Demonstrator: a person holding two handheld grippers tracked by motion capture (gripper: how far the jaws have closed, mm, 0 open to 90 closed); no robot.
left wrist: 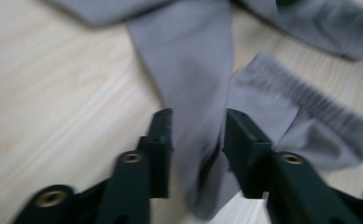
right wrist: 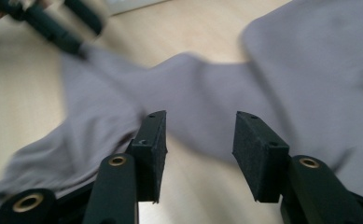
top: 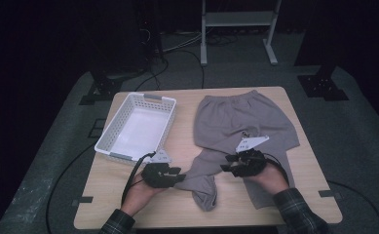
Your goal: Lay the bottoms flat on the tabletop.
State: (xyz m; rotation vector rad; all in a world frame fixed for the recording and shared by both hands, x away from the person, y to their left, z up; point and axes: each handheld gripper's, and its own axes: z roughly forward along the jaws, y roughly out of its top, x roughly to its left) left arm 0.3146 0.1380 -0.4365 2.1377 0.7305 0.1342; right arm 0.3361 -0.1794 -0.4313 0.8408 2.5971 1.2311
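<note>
The wooden surface [top: 274, 195] filled the middle of the high view, with grey trousers [top: 236, 122] spread over its right half, one leg folded toward the lower centre, its cuff partly blurred, and a white basket [top: 111, 141] at upper left. In the left gripper view, the left gripper [left wrist: 195, 135] stood partly open astride that leg, pads seemingly clear, though blur made contact uncertain. The right gripper [right wrist: 200, 149] showed jaws parted above the cloth, gripping nothing.
</note>
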